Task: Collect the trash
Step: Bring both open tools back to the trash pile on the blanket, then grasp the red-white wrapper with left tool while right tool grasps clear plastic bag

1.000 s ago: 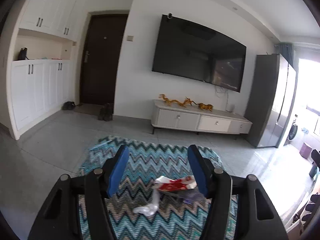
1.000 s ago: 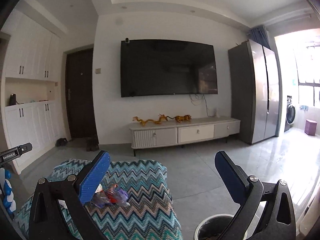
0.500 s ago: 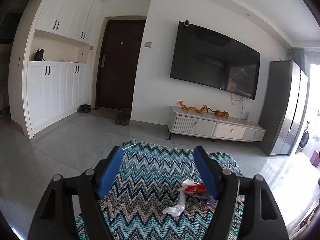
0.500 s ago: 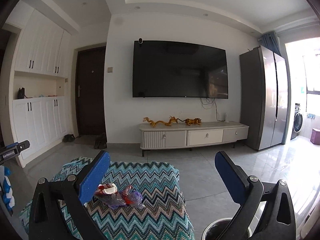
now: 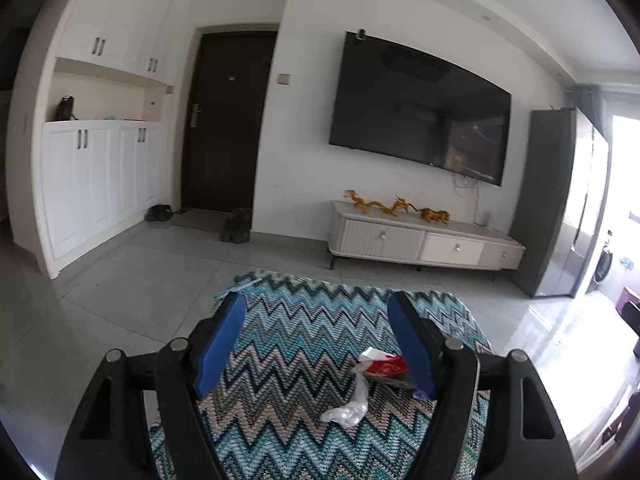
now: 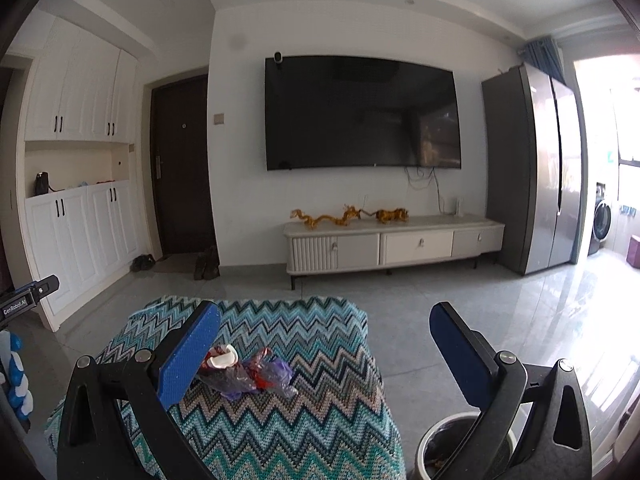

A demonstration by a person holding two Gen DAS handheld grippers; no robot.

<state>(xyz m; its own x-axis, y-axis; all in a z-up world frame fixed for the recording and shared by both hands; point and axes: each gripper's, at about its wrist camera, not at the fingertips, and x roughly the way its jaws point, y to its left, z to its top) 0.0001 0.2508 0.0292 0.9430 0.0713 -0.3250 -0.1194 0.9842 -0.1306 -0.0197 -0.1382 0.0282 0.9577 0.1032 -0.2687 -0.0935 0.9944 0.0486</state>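
Living room, a zigzag-patterned cover point(image 5: 304, 332) under both grippers.
Left gripper point(image 5: 316, 340) stands wide and empty, trash point(image 5: 376, 376) beside its right finger, possibly touching; right gripper point(image 6: 324, 344) gapes empty, trash point(image 6: 248, 372) by its left finger, bin point(image 6: 448, 440) below its right finger.

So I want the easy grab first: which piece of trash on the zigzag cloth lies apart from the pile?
The clear crumpled plastic wrapper, lying alone nearer the camera; the red wrapper sits bunched with the purple bits.
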